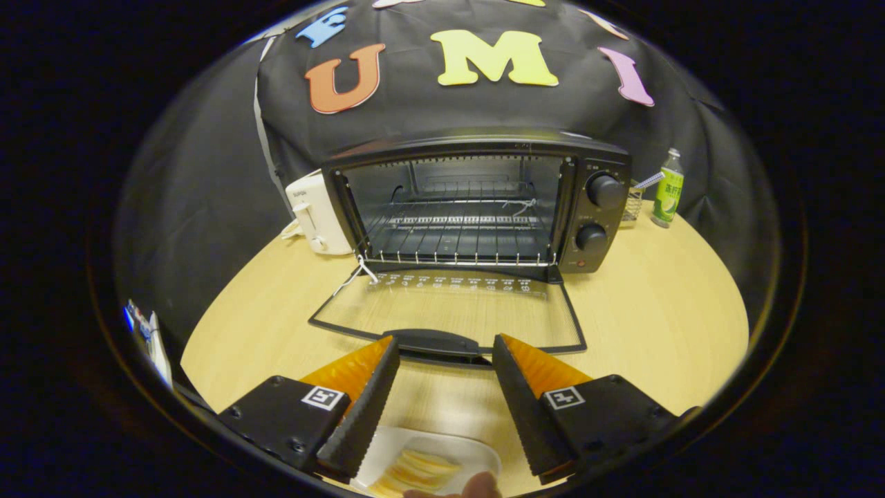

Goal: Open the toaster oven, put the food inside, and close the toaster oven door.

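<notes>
Claw (446, 353) released, holding nothing; food (415, 470) on white tray below between fingers; toaster oven (477, 200) open straight ahead.

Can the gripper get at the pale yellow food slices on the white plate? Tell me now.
Probably yes: the gripper is open, and the food slices lie uncovered between its fingers, though a fingertip rests at the white plate.

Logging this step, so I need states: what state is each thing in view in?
Toaster oven door: fully open, lying flat.
Toaster oven: wire rack bare, no food inside.
Gripper: open, holding nothing, just short of the door handle.
Plate: on the table between the fingers, holding pale food slices.
Bottle: upright, capped.
</notes>
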{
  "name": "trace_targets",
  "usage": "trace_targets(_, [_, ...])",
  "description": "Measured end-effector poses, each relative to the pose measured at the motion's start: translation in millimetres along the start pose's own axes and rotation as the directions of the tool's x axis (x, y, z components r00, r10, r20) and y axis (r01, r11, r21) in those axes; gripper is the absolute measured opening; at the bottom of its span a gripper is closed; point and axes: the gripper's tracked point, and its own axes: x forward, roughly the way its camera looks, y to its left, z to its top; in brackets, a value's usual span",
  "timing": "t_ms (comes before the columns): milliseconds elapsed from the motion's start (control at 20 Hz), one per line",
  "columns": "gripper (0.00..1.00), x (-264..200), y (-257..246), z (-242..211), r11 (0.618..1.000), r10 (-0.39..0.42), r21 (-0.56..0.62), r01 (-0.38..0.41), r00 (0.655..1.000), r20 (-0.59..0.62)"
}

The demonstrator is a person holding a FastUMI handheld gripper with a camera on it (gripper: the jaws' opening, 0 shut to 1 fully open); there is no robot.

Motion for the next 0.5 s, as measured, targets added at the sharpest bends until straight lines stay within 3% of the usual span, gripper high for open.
trace_targets(250, [0.95, -8.5, 2.1, 7.6, 1.000, 0.004, 0.002, -0.004, 1.000, 0.025])
trace_targets(500, [0.95, -53.8, 9.4, 21.8, 0.999, 0.013, 0.040, -0.018, 0.993, 0.118])
